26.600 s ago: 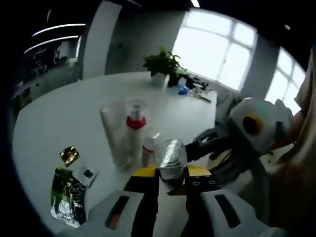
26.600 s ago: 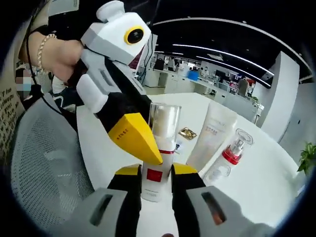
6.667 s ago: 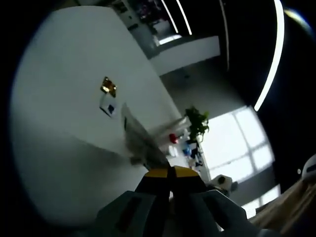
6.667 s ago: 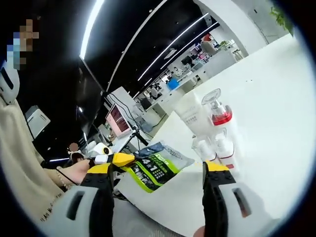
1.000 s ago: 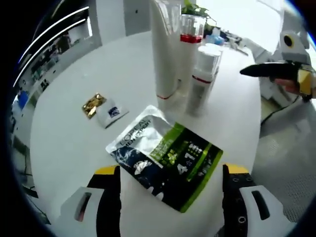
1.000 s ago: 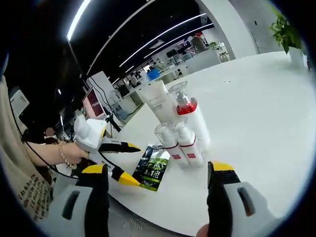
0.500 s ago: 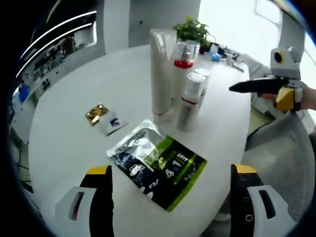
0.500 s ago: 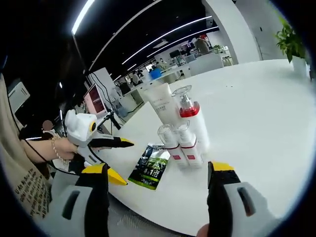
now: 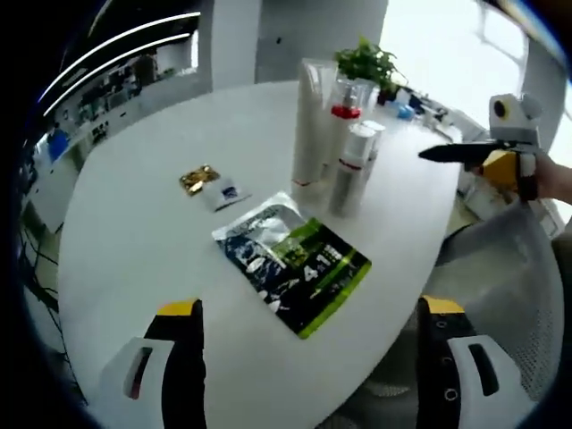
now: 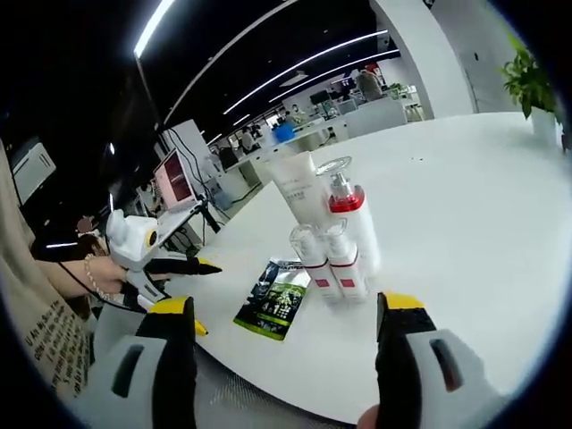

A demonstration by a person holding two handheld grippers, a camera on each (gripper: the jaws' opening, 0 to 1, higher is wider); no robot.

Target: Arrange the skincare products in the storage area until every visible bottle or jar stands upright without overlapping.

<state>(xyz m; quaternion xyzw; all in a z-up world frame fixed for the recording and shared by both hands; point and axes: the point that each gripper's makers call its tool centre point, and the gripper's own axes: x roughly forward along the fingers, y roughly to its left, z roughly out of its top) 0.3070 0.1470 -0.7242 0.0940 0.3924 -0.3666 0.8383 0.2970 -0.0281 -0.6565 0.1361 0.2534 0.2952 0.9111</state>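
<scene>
A white tube (image 9: pixel 310 121), a clear pump bottle with a red collar (image 9: pixel 344 112) and two small white bottles with red bands (image 9: pixel 350 172) stand upright in a tight cluster on the white table (image 9: pixel 134 241). A green and black pouch (image 9: pixel 290 259) lies flat in front of them. My left gripper (image 9: pixel 310 308) is open, held back above the table's near edge with nothing between its jaws. My right gripper (image 10: pixel 288 306) is open too, off the table's side. In its view stand the tube (image 10: pixel 295 188), pump bottle (image 10: pixel 347 214), small bottles (image 10: pixel 315 261) and pouch (image 10: pixel 275 299).
A gold sachet (image 9: pixel 198 179) and a white sachet (image 9: pixel 223 192) lie left of the cluster. A potted plant (image 9: pixel 371 61) stands at the far edge. A mesh chair (image 9: pixel 500 268) is at the right. The other gripper (image 9: pixel 474 154) hangs off the table edge in a hand.
My left gripper has drawn further back from the pouch, so the table looks smaller in its view. The right gripper has hardly moved. Bottles and pouch stay in place.
</scene>
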